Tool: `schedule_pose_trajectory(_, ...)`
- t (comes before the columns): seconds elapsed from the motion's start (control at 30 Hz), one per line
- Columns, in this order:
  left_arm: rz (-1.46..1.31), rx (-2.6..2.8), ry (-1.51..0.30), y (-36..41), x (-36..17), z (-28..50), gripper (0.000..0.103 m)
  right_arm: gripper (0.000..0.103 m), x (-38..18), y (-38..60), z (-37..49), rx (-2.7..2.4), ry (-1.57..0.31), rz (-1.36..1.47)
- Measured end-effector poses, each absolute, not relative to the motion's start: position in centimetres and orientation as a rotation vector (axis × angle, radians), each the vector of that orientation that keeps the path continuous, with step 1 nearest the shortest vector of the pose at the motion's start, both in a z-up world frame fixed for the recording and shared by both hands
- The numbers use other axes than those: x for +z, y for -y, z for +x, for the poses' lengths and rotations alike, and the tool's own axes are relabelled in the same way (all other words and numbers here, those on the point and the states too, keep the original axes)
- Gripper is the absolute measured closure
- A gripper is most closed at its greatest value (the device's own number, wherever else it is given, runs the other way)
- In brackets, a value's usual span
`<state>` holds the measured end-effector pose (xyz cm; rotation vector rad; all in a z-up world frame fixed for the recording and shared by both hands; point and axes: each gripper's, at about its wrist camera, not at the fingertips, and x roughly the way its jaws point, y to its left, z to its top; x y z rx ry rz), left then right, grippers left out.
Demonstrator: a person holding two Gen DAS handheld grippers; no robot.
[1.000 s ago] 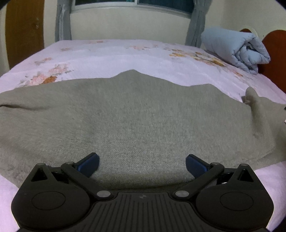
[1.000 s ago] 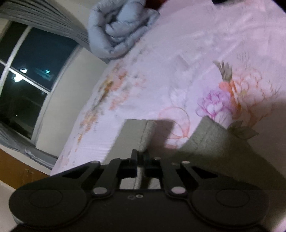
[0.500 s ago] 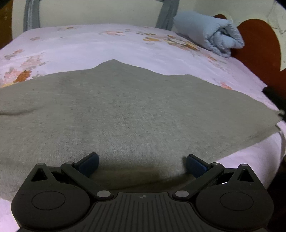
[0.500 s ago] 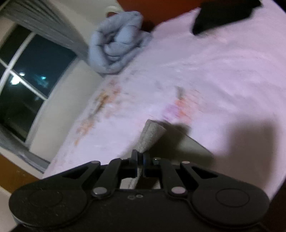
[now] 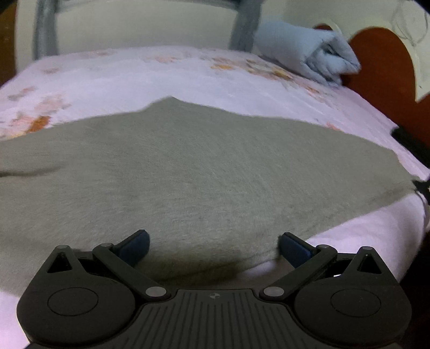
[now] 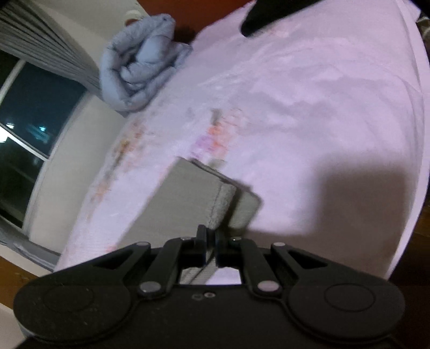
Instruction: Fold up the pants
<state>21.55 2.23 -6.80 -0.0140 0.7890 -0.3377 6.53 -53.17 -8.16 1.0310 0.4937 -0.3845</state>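
Note:
Grey-green pants (image 5: 193, 171) lie spread flat across the pink floral bed (image 5: 139, 72), filling most of the left wrist view. My left gripper (image 5: 213, 245) hovers over their near edge, jaws wide apart, nothing between the blue pads (image 5: 134, 245). In the right wrist view my right gripper (image 6: 211, 241) is shut on the hemmed end of the pants (image 6: 188, 198), which stretches away from the jaws low over the bed sheet (image 6: 309, 112). A second fabric layer (image 6: 246, 209) shows just behind the hem.
A rolled light-blue quilt (image 5: 303, 57) lies at the head of the bed by the red-brown headboard (image 5: 381, 67). A dark object (image 6: 264, 14) rests on the sheet near the headboard. Curtains and a dark window (image 6: 29, 118) stand beyond the bed's far side.
The raised fold at the pants' right end has been drawn out flat and taut. My right gripper has travelled along the bed with the hem still clamped. The left view has turned toward the headboard.

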Motion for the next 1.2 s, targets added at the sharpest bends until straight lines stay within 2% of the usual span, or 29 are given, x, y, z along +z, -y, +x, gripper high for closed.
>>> schedule_pose_trajectory(0.07, -0.063, -0.262, -0.738, -3.0, -6.4, 20.4, 0.0, 0.098, -7.5, 53.1, 5.7, -0.401, -0.458, 1.024)
schedule_pose_trajectory(0.13, -0.116, -0.157, -0.649, -4.3, -5.5, 18.8, 0.0, 0.088, -6.4, 52.5, 4.4, -0.416, -0.428, 1.025)
schedule_pose_trajectory(0.23, -0.213, -0.009, -0.574, -6.6, -4.9, 17.4, 0.0, 0.087, -5.4, 50.5, 3.4, -0.315, -0.417, 1.022)
schedule_pose_trajectory(0.4, -0.284, 0.048, -0.603, -8.3, -4.9, 16.7, 0.0, 0.085, -5.8, 47.5, 4.1, -0.202, -0.436, 1.062)
schedule_pose_trajectory(0.5, -0.283, 0.059, -0.62, -8.8, -5.1, 16.2, 0.0, 0.082, -6.3, 48.6, 3.6, -0.239, -0.424, 1.122)
schedule_pose_trajectory(0.6, -0.374, 0.074, -0.674, -10.1, -6.2, 16.1, 0.0, 0.08, -6.7, 51.1, 2.1, -0.321, -0.318, 1.194)
schedule_pose_trajectory(0.7, -0.443, 0.121, -0.63, -11.3, -6.6, 15.3, 0.0, 0.078, -8.6, 53.3, 2.9, -0.311, -0.375, 1.321)
schedule_pose_trajectory(0.93, -0.378, 0.113, -0.666, -9.9, -7.1, 16.4, 0.0, 0.07, -9.9, 54.4, 5.1, -0.323, -0.364, 1.361)
schedule_pose_trajectory(0.97, -0.375, 0.11, -0.674, -9.8, -7.2, 16.6, 0.0, 0.077, -9.7, 54.5, 5.6, -0.313, -0.371, 1.346)
schedule_pose_trajectory(1.0, -0.371, 0.113, -0.677, -9.9, -7.0, 16.8, 0.0, 0.102, -8.8, 54.4, 6.2, -0.299, -0.39, 1.261)
schedule_pose_trajectory(1.1, -0.361, 0.114, -0.663, -9.6, -6.4, 16.4, 0.0, 0.102, -3.6, 53.7, 8.2, -0.198, -0.375, 0.961)
schedule_pose_trajectory(1.2, -0.374, 0.117, -0.646, -10.0, -6.3, 16.2, 0.0, 0.102, -1.1, 53.3, 8.6, -0.176, -0.371, 0.766)
